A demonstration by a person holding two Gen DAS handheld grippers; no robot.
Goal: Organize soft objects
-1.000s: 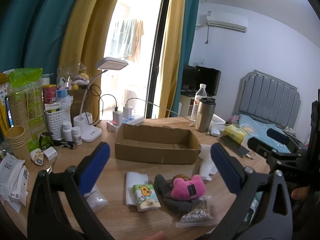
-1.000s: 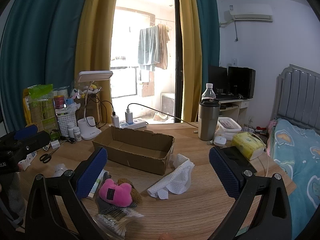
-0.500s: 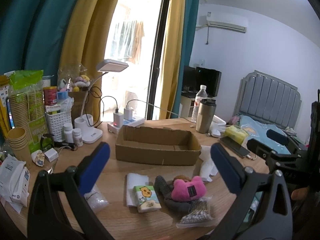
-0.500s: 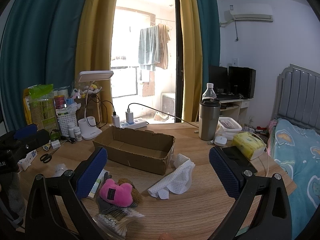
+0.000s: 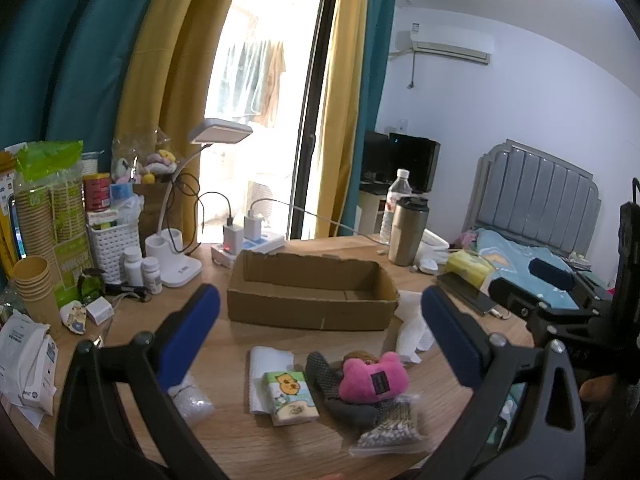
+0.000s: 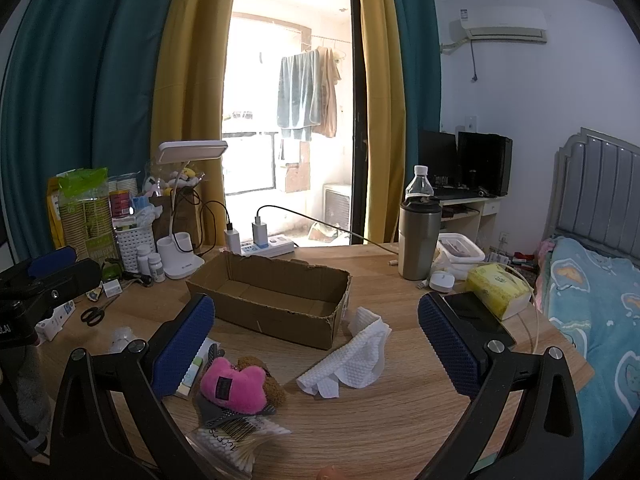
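An empty cardboard box (image 5: 312,300) (image 6: 272,296) stands mid-table. In front of it lie a pink plush toy (image 5: 372,378) (image 6: 234,384) on a grey glove (image 5: 326,376), a brown plush (image 6: 276,388) behind it, a tissue pack (image 5: 290,396), a folded white cloth (image 5: 268,364) and a bag of cotton swabs (image 5: 394,426) (image 6: 236,440). A white textured cloth (image 6: 352,360) lies right of the box. My left gripper (image 5: 320,336) is open and empty above the pile. My right gripper (image 6: 316,340) is open and empty above the white cloth.
A desk lamp (image 5: 176,256), pill bottles (image 5: 142,268), paper cups (image 5: 34,288), a power strip (image 6: 264,246) and scissors (image 6: 94,314) crowd the left. A steel tumbler (image 6: 418,240), yellow tissue pack (image 6: 496,290) and phone (image 6: 476,316) sit right. A bed (image 6: 592,300) lies beyond.
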